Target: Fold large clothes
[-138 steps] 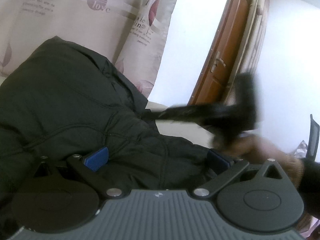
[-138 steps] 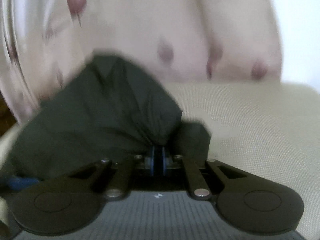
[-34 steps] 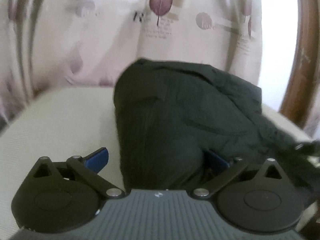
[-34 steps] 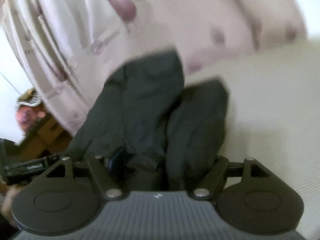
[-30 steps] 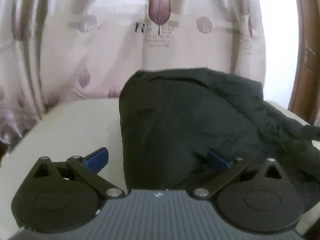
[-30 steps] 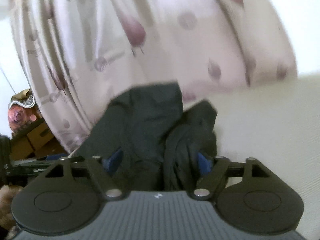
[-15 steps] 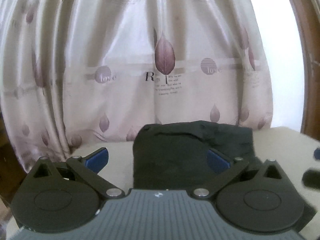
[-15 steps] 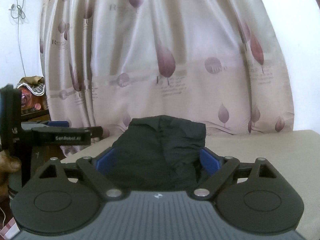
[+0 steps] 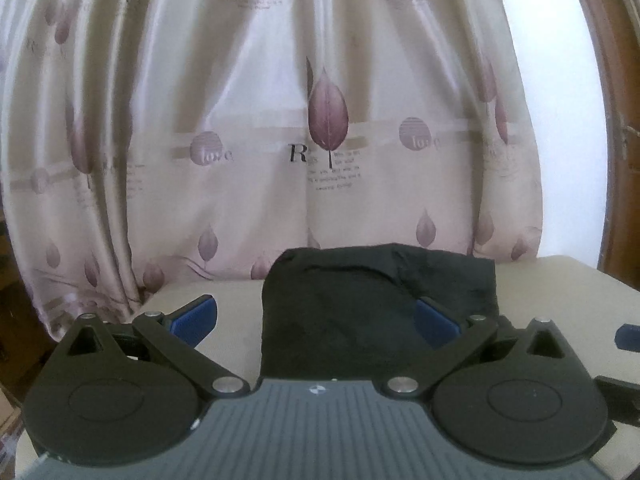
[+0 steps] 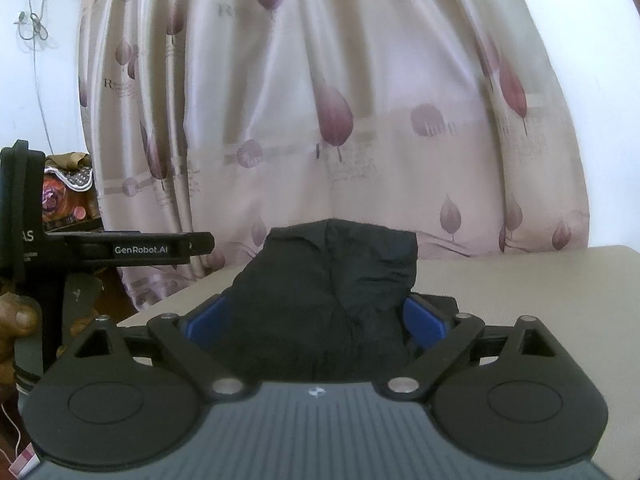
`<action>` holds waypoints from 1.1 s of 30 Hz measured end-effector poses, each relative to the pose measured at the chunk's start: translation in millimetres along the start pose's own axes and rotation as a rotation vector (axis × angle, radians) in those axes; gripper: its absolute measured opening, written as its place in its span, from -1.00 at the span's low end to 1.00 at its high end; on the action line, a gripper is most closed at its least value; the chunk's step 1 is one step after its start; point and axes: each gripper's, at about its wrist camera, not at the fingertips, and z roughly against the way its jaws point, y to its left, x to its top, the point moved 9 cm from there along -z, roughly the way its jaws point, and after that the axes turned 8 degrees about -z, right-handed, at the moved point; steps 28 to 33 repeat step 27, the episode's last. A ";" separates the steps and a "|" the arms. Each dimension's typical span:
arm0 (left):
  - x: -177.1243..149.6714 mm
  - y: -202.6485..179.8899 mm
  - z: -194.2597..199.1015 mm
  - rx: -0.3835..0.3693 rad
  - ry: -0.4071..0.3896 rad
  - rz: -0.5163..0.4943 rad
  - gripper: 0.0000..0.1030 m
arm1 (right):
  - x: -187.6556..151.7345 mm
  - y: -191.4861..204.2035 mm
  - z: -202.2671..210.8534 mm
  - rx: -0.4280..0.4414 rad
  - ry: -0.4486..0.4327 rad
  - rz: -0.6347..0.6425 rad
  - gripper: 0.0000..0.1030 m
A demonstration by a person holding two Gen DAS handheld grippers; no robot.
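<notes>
Leaf-print curtain [image 9: 320, 120] behind beige bed [image 10: 540, 280]. Black jacket [image 10: 332, 292] folded compact, far-centre by curtain. L gripper [image 9: 316, 316] wide, empty; R gripper [image 10: 316, 320] jaws just been opening, cloth between, unpinched. Prob. done: withdraw straight, don't snag fold.

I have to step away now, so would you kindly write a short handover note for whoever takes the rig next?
Left tool: open, holding nothing, drawn back from the dark garment.
Right tool: its jaws have just been opening; they now stand wide, and the pads do not press on the garment between them.
Garment: a compact folded bundle lying on the beige surface, in front of the curtain.
Done: the folds appear finished and both tools have let go.
Left: probably only a check or tidy.
</notes>
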 end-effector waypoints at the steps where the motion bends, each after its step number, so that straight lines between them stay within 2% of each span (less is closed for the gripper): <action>1: -0.4 -0.6 0.3 0.001 -0.001 0.001 1.00 | -1.0 -0.8 -0.3 -0.001 0.005 -0.004 0.86; 10: -5.9 -4.3 -3.0 -0.012 0.021 0.003 1.00 | -6.3 -3.4 1.3 -0.006 0.020 -0.014 0.87; 15: -11.4 -8.8 -4.9 -0.046 0.038 0.013 1.00 | -7.3 -4.8 0.9 -0.004 0.031 -0.021 0.87; 21: -14.9 -8.0 -2.3 -0.004 0.021 0.014 1.00 | -7.6 -5.3 1.9 -0.007 0.027 -0.023 0.87; 27: -16.5 -11.1 -6.4 -0.051 0.057 0.047 1.00 | -1.8 -1.7 6.0 -0.079 -0.010 0.038 0.88; 33: -16.5 -11.1 -6.4 -0.051 0.057 0.047 1.00 | -1.8 -1.7 6.0 -0.079 -0.010 0.038 0.88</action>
